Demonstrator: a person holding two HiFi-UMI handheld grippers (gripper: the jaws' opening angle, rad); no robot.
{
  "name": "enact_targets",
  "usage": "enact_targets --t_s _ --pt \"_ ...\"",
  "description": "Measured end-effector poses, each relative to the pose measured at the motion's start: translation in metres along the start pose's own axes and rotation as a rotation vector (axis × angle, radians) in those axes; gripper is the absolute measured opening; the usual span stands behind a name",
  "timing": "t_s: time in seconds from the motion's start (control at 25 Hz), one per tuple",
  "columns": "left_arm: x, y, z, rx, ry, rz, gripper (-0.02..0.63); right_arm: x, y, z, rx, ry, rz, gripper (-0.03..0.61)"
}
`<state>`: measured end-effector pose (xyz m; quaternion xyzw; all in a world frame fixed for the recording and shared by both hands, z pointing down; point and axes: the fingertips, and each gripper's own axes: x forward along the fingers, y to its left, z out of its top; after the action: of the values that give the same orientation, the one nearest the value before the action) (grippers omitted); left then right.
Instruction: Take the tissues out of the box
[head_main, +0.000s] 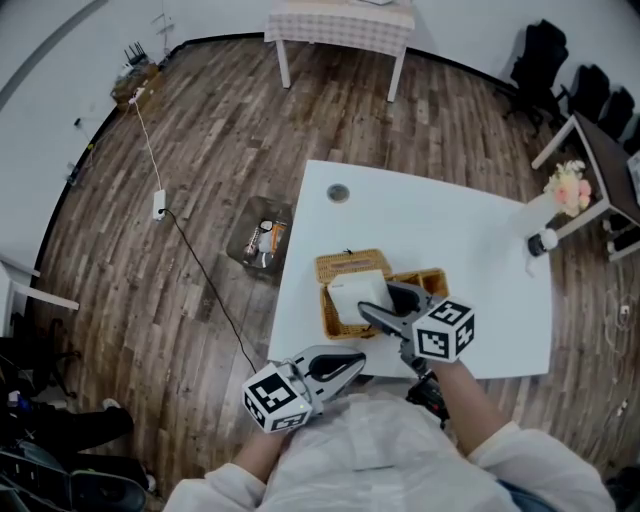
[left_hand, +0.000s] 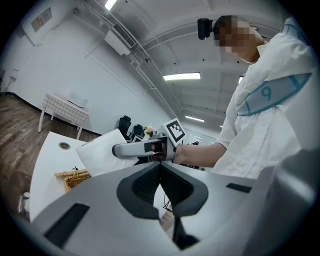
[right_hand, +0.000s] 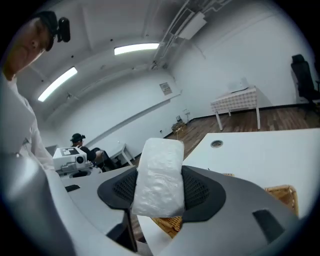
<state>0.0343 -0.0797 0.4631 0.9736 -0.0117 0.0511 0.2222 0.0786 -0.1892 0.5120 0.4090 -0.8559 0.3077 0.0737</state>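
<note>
My right hand-held gripper (head_main: 378, 303) grasps a plastic-wrapped tissue pack (right_hand: 159, 180), lifted just above the wicker basket (head_main: 338, 264) that stands on the white surface (head_main: 460, 230). My left hand-held gripper (left_hand: 160, 167) (clenched, nothing between its jaws) hovers apart from the basket, on its near side.

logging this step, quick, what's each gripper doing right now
Left gripper: closed, empty.
Right gripper: closed on a tissue pack.
</note>
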Motion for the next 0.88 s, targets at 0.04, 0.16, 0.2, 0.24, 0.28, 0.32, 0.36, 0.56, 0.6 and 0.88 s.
enact_targets --t_s 0.04,0.16,0.2,0.24,0.28,0.32,0.36,0.56,0.6,0.88 --pt "0.0 -0.001 0.0 0.002 0.004 -0.002 0.0 -0.001 0.0 0.001 0.045 -0.023 0.007 0.264" --pt "0.001 -0.005 -0.003 0.017 0.012 -0.013 0.0 -0.006 0.003 0.006 0.172 -0.094 0.041 0.264" --pt "0.002 -0.007 -0.003 0.024 0.014 -0.018 0.0 -0.008 0.004 0.008 0.205 -0.115 0.054 0.264" --pt "0.003 -0.009 -0.003 0.031 0.016 -0.023 0.0 -0.009 0.006 0.009 0.233 -0.133 0.065 0.264" --pt "0.005 -0.01 -0.003 0.038 0.02 -0.027 0.0 -0.01 0.008 0.011 0.257 -0.149 0.074 0.264" --pt "0.006 -0.012 -0.004 0.045 0.024 -0.031 0.0 -0.01 0.01 0.012 0.278 -0.163 0.084 0.264" --pt "0.007 -0.013 -0.004 0.052 0.029 -0.034 0.0 -0.011 0.013 0.013 0.295 -0.174 0.094 0.264" --pt "0.009 -0.019 -0.002 0.079 0.041 -0.048 0.0 -0.012 0.021 0.018 0.397 -0.233 0.143 0.264" --pt "0.009 -0.019 -0.002 0.08 0.042 -0.049 0.0 -0.012 0.023 0.018 0.422 -0.245 0.153 0.264" --pt "0.01 -0.021 -0.003 0.094 0.055 -0.055 0.0 -0.015 0.033 0.021 0.593 -0.34 0.236 0.264"
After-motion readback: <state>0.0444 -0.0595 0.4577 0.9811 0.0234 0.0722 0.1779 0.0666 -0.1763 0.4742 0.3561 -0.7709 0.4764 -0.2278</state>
